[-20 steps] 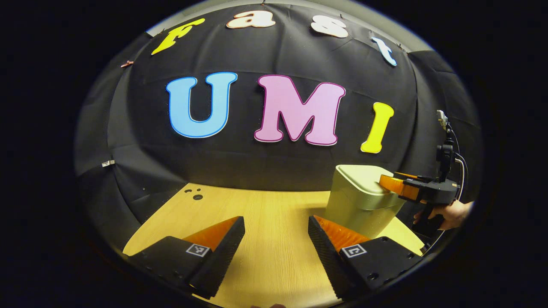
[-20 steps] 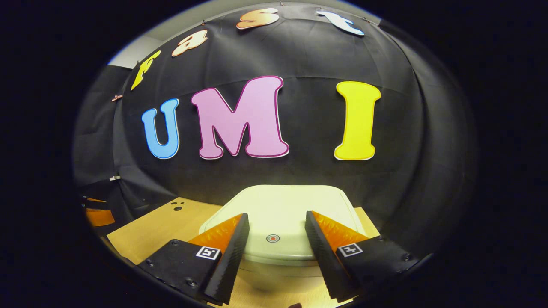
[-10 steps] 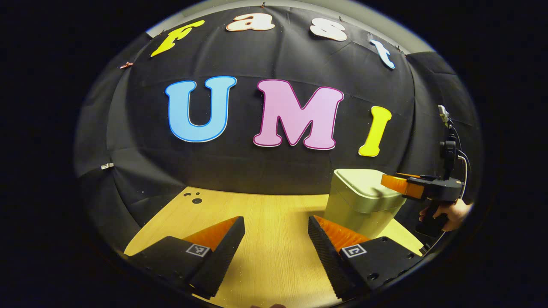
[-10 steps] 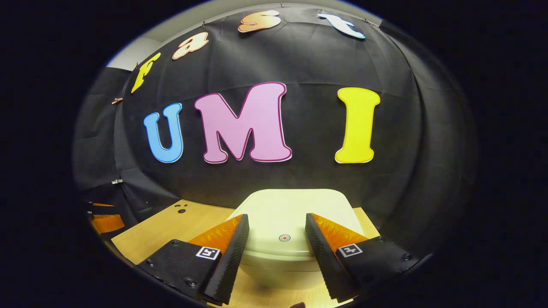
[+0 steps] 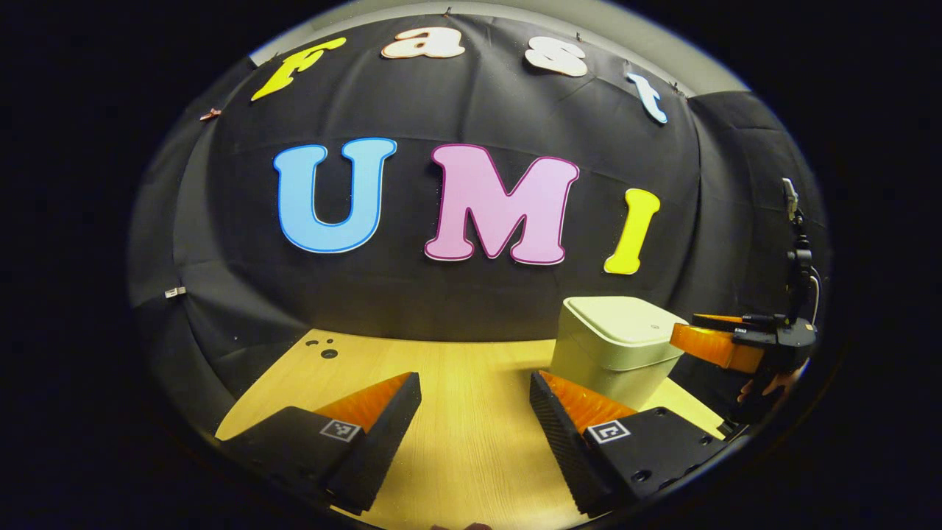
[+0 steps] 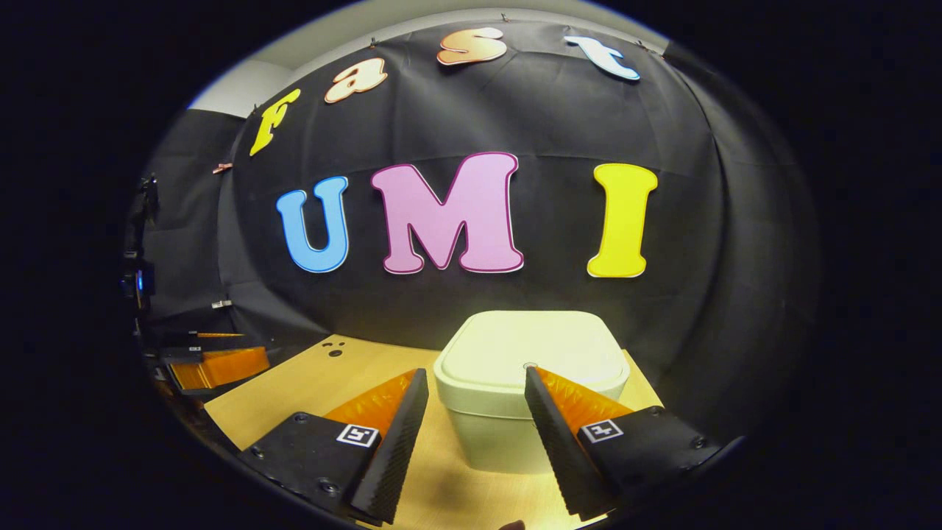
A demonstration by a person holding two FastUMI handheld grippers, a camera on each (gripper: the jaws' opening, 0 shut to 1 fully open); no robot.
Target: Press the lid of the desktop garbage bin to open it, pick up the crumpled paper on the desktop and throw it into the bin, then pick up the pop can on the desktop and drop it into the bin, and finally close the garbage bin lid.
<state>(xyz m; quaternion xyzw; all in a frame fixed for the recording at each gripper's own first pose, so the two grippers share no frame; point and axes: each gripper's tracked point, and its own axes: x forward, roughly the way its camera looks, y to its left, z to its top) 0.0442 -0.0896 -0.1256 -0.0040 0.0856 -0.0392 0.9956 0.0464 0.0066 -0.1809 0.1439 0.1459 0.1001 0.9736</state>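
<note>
Black cloth wall (image 5: 471, 309) behind – pale wooden table (image 5: 471, 412) below

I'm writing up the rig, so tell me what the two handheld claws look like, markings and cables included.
Each claw, left and right, has two wedge-shaped fingers with ribbed, serrated inner faces, set on flat black bases with screw holes. Each base carries a small square black-and-white marker tag. In the left gripper view the right claw shows a black body, a pistol-style handle, an upright black mast and a thin cable looping down.

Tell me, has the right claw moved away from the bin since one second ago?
Yes. In the left gripper view the right claw has pulled back off the bin; its tips now sit beside the lid's right edge.
</note>
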